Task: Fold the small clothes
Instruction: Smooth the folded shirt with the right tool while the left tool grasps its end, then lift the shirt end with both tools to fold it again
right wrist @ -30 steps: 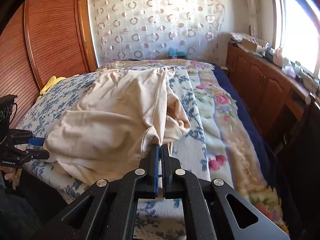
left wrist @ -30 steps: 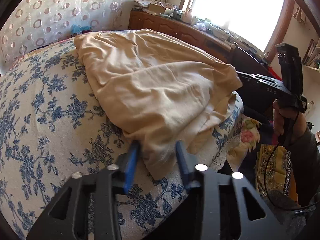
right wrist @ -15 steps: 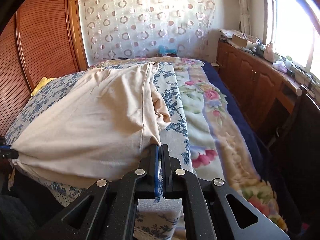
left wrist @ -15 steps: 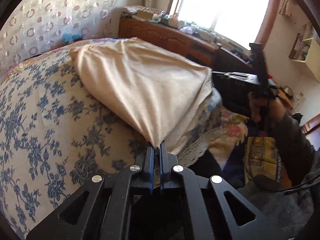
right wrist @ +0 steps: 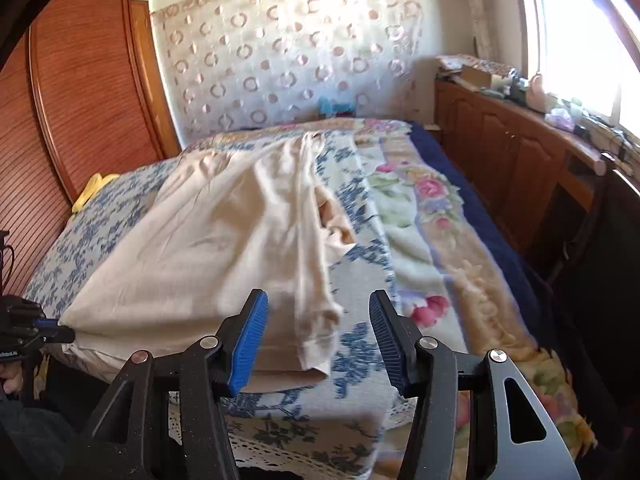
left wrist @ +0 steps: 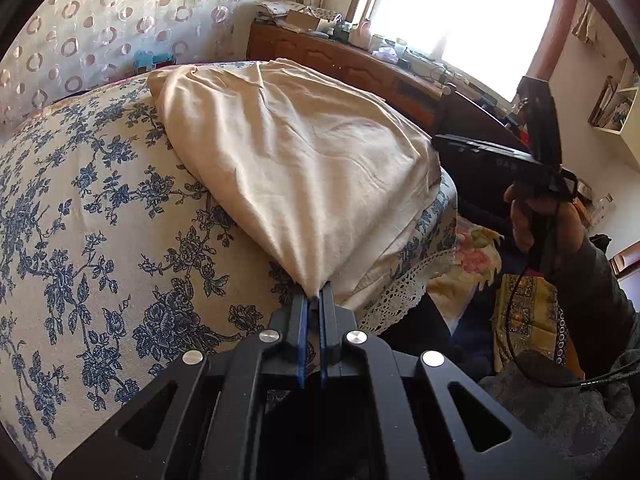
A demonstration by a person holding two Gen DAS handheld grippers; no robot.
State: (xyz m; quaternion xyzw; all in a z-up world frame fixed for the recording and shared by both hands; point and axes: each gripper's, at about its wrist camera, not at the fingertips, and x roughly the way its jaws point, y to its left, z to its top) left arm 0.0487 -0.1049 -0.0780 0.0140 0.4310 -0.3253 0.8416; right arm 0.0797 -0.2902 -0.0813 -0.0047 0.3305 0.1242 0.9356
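Cream garment [left wrist: 304, 168] lies across a floral bedspread [left wrist: 100, 240], its corner pinched by the left gripper [left wrist: 315, 300] at 6 o'clock; right gripper [right wrist: 318, 328] jaws are opening, nothing pressed between them.

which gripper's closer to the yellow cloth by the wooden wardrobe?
Left. The left gripper sits on the wardrobe side of the bed, below the yellow cloth. The right gripper, jaws opening, is further toward the bed's middle.

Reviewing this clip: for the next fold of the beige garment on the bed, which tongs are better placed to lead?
Left, probably. The left tongs are clamped on a corner of the beige garment, pulling it taut. The right tongs are opening, pads clear of the cloth lying between them.
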